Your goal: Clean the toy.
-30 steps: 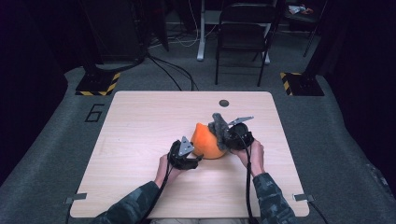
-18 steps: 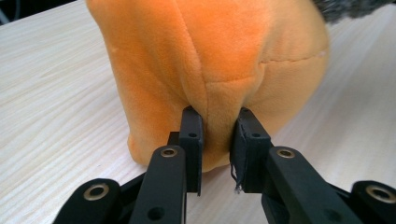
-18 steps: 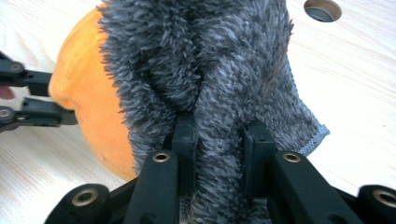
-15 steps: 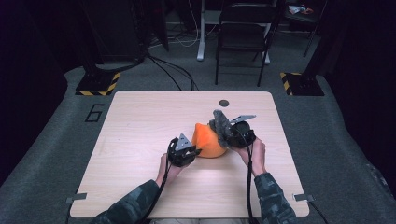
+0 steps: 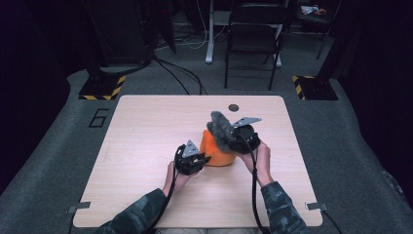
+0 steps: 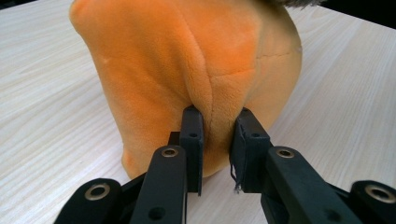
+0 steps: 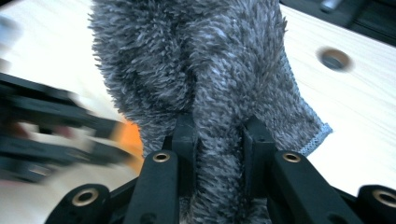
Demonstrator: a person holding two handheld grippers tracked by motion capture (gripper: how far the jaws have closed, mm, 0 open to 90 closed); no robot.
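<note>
Mid-worktop (image 5: 146,126), my left tool (image 6: 215,135), jaws just closing, pinches a fold of the soft orange plush (image 6: 187,60); my right tool (image 7: 218,140) clenches the light, floppy grey fleece (image 7: 196,60) above it.

Your left gripper (image 5: 193,158) sits low in your left hand (image 5: 176,176), its jaws pointing forward and to the right; they have just been closing and now pinch a fold of the orange plush (image 6: 196,70) between their pads. Your right gripper (image 5: 239,138) is held higher in your right hand (image 5: 260,158), with its jaws clamped tight on a bunch of the grey shaggy cloth (image 7: 205,70), which stands up beyond the jaw tips. Both forearms come in from the near edge in camouflage sleeves (image 5: 139,217), cables trailing back along them.
</note>
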